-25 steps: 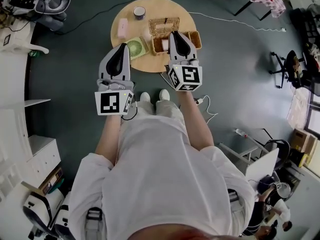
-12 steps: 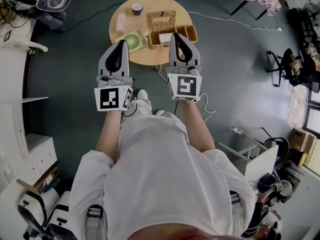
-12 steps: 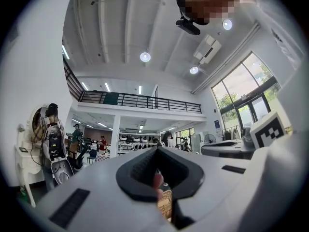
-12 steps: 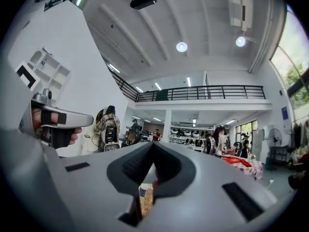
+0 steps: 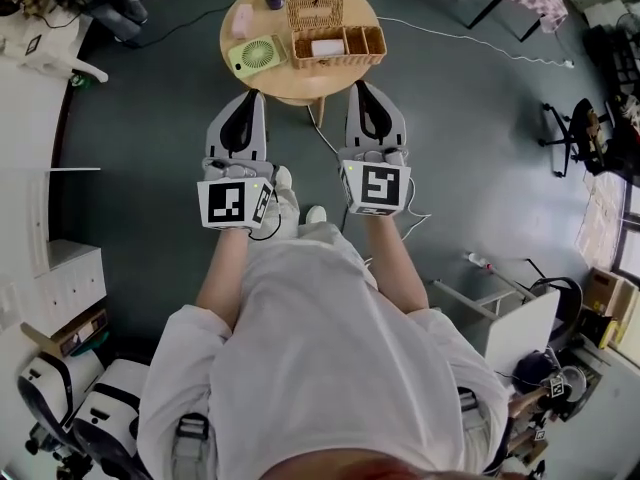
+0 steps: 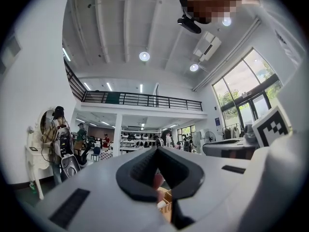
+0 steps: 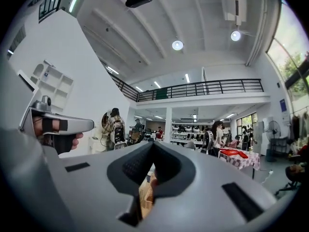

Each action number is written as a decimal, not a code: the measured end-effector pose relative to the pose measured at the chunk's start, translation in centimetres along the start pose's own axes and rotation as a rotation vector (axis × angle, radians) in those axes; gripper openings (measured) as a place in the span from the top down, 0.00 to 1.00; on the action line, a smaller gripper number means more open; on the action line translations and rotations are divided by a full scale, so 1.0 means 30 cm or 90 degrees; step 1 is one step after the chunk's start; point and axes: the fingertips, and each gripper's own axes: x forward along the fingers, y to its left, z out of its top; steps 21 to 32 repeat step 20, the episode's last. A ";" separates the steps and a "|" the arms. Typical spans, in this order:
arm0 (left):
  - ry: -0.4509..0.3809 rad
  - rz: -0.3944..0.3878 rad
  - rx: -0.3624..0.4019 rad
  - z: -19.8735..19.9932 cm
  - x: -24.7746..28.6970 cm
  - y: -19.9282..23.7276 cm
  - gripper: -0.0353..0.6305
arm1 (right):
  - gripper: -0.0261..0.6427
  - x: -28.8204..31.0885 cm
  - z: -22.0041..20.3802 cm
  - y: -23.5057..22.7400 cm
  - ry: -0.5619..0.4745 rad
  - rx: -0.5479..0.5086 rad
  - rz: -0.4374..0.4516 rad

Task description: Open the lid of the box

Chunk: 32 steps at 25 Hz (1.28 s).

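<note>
1. Head view: we see the wicker box (image 5: 335, 46) on the round table (image 5: 290, 84) with its lid (image 5: 314, 12) standing up behind it, so we judge the opening done and nothing left. The left gripper (image 5: 251, 98) and right gripper (image 5: 362, 88) are held side by side at the table's near edge, clear of the box.
2. Left gripper view: we find the jaws closed tip to tip, with nothing between them, pointing roughly level.
3. Right gripper view: again the jaws are together and empty, pointing level.
</note>
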 end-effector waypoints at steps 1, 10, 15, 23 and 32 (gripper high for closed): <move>0.000 -0.002 0.001 0.007 -0.022 -0.019 0.95 | 0.97 -0.028 0.000 0.005 -0.002 0.003 0.004; -0.004 -0.036 0.004 0.045 -0.142 -0.070 0.95 | 0.97 -0.133 0.034 0.074 -0.008 0.022 0.020; -0.015 -0.054 -0.002 0.061 -0.156 -0.028 0.95 | 0.97 -0.125 0.045 0.131 -0.012 0.018 0.020; -0.010 -0.058 -0.017 0.077 -0.165 0.047 0.95 | 0.97 -0.096 0.105 0.182 -0.024 0.020 0.019; -0.010 -0.058 -0.017 0.077 -0.165 0.047 0.95 | 0.97 -0.096 0.105 0.182 -0.024 0.020 0.019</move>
